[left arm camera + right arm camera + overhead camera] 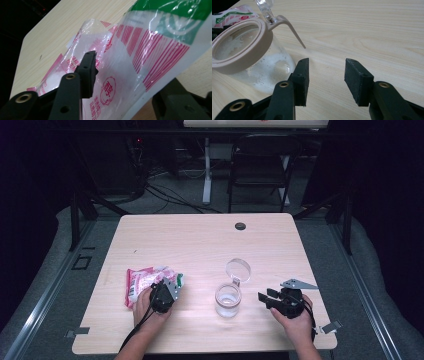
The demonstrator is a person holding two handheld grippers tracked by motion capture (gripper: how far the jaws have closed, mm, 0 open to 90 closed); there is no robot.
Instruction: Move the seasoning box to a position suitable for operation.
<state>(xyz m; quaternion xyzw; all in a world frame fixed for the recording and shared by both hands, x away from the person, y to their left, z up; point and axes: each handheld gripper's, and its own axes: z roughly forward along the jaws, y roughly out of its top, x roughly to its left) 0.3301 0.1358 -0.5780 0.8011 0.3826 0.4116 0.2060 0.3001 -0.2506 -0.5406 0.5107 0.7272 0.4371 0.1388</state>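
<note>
Lying between left tool [120, 82] jaws | plastic bag [140, 50] | seemingly gripped

— What sort of place is this?

— It looks like a lab or recording studio rather than a home. A pale wooden table with rounded corners [200, 245] stands alone on grey carpet [60, 265], ringed by black curtains [385, 195].

— Anything else that points that way?

— At the far side, a tangle of black cables [165, 190] runs across the floor beside a white desk leg [206, 170], and a black folding chair [260, 167] stands nearby. Metal rails [45, 290] edge the carpet on the left and right.
</note>
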